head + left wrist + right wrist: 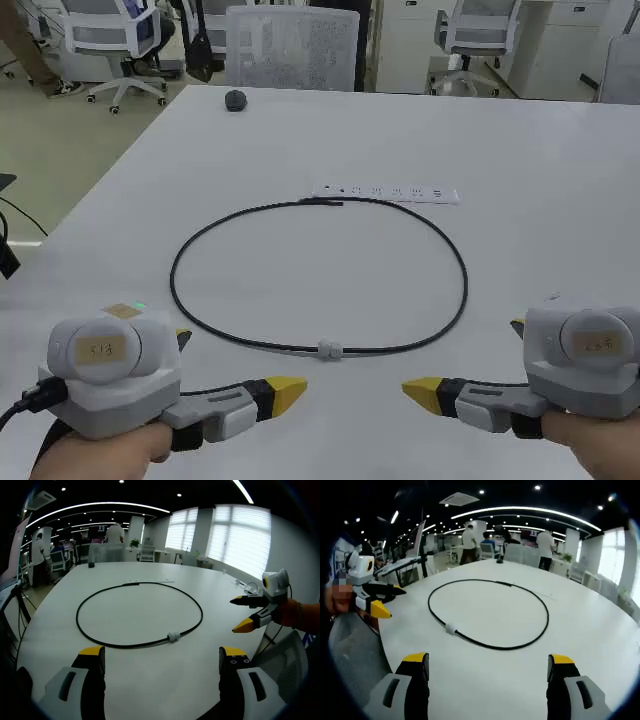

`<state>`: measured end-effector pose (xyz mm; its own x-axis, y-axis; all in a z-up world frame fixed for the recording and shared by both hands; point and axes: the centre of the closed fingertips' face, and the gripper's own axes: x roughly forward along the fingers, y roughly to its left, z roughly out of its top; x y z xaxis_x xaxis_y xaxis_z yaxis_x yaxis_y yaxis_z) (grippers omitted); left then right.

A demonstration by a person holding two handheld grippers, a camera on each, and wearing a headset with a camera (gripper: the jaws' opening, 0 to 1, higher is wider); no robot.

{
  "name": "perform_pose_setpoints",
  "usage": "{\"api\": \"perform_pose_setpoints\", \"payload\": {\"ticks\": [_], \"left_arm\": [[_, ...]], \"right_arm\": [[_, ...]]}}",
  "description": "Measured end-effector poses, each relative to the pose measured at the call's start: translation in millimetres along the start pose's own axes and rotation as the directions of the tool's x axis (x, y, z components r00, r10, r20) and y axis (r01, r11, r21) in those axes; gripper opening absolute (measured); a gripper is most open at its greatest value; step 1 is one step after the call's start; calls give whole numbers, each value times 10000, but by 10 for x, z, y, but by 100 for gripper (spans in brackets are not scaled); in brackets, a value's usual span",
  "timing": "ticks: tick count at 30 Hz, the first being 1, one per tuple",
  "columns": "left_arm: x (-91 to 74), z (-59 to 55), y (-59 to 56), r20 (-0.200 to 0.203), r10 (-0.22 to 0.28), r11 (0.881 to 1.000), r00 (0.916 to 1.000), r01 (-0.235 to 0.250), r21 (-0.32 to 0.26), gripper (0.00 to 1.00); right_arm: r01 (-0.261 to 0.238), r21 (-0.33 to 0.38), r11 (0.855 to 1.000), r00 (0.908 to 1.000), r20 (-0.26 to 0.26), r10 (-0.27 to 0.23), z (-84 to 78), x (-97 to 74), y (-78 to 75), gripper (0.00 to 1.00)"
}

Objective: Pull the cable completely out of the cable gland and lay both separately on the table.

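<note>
We held the left gripper (162, 653) and the right gripper (487, 658) with jaws spread and empty, flanking the small pale cable gland (329, 349) threaded on the thin black cable (171, 278) ringed flat on the white table (520, 160), likely so one could pin it while the other pulled.

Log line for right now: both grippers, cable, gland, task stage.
left gripper open, empty | right gripper open, empty | cable looped on table | gland on cable, near side | pull not yet begun

Head view looks down over table (320, 270), gripper views low, opposed, sharing cable (172, 274)
</note>
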<state>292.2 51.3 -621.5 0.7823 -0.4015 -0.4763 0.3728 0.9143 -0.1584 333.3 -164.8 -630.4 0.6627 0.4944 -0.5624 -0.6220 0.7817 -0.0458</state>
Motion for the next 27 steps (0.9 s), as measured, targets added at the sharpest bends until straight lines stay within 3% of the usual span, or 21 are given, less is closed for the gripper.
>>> {"api": "perform_pose_setpoints", "payload": {"ticks": [27], "left_arm": [[-7,-54,-46,-23,-131,9999,9999,131,31,94]], "right_arm": [[19,-14,10000,10000,-62,-19,-75,-24,25,99]]}}
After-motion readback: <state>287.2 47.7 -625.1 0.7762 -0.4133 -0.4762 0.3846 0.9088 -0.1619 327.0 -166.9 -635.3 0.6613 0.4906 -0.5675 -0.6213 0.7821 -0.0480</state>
